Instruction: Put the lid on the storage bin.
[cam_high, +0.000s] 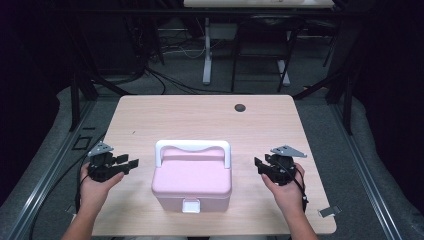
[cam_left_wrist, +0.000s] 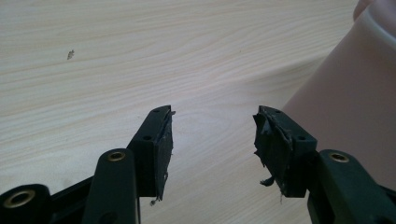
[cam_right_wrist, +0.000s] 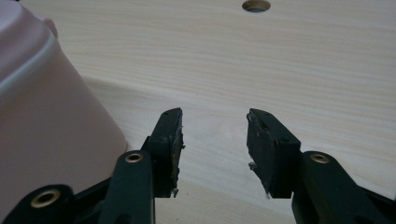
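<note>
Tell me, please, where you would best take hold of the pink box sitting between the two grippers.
Probably by the white handle of the pink box: it lies folded back on the lid, a slim bar open jaws could span from above. The body looks too wide for either the left gripper or the right gripper, both open beside it.

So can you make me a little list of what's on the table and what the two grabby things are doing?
table: light wood table with a small round hole near its far edge
box: pink box, lid down, white handle and white latch
left gripper: left of the box, jaws open, nothing between them
right gripper: right of the box, jaws open, nothing between them
contact: neither gripper touches the box
extra: small metal clip at the table's near right corner
</note>
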